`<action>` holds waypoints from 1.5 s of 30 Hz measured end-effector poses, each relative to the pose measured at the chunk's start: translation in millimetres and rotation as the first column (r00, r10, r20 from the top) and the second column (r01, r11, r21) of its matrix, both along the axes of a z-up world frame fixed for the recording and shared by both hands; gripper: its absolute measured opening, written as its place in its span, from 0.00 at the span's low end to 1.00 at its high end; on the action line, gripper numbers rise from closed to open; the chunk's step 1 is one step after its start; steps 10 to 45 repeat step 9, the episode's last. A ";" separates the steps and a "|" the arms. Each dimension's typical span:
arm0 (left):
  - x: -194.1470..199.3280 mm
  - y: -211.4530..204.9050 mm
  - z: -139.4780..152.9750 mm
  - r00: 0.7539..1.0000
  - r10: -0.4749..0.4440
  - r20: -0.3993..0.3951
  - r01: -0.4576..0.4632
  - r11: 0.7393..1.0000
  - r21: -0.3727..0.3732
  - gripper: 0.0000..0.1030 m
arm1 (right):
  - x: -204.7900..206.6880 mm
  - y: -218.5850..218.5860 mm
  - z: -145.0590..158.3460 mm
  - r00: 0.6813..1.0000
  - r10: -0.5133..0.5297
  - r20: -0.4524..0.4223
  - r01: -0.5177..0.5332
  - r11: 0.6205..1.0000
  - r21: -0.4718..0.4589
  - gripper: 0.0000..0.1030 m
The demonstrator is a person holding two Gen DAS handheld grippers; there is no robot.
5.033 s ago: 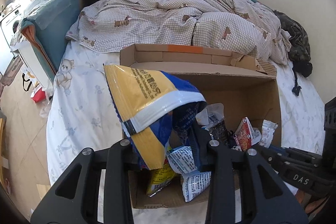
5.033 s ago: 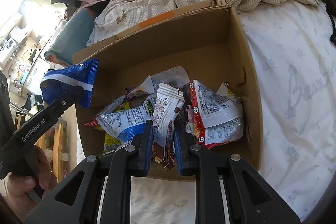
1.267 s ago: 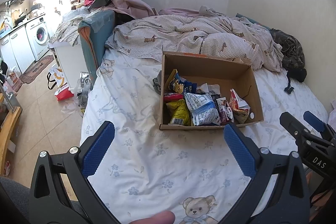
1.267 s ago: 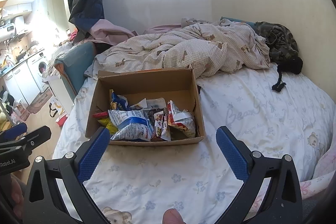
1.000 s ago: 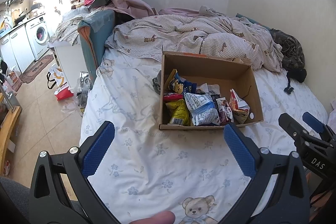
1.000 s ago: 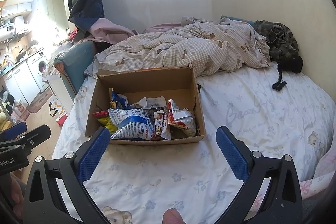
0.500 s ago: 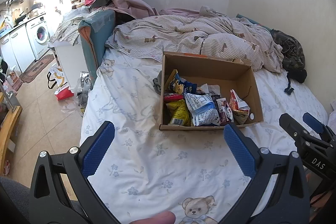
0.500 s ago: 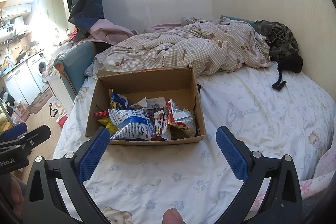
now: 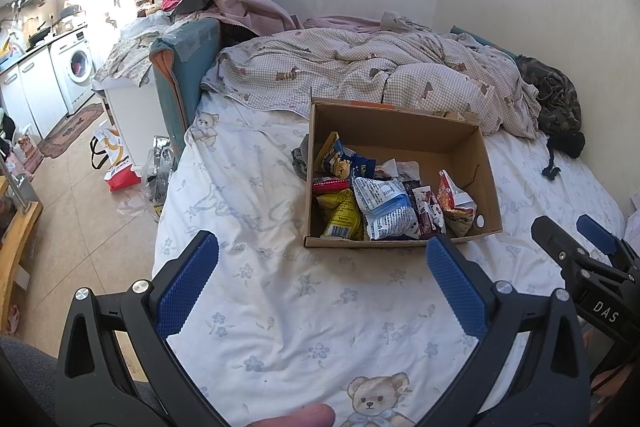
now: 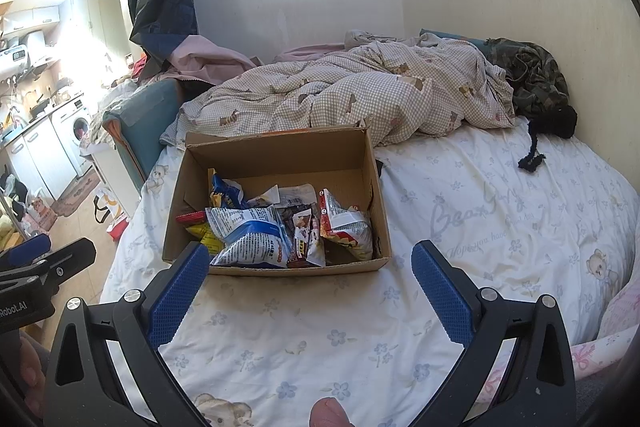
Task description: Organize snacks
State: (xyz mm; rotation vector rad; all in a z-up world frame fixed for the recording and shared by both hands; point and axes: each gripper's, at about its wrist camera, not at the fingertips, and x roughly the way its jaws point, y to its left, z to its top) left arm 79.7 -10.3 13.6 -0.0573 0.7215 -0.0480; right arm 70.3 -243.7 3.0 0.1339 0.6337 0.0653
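Both grippers' fingers (image 9: 188, 291) (image 10: 438, 291) gape empty; labels read "DAS" (image 9: 606, 311), "Robot.AI" (image 10: 12, 309).

Left gripper (image 9: 322, 269) and right gripper (image 10: 310, 269) hover side by side, jaws spread wide, apparently empty.

Black tongs (image 9: 320, 267), blue textured pads (image 10: 176, 291), silver screws.

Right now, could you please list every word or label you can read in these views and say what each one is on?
"DAS": on the right gripper.
"Robot.AI": on the left gripper, start cut off.
"Bear" and "Hope you have": on the bed sheet, faded script.
"YOU": on a bag on the floor.
Snack packets in the cardboard box: print too small.
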 end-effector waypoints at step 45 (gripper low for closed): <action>0.7 0.7 -2.1 1.000 0.011 0.001 -0.011 1.000 -0.007 1.00 | 0.8 0.3 -4.2 1.000 0.004 -0.004 -0.004 1.000 0.011 1.00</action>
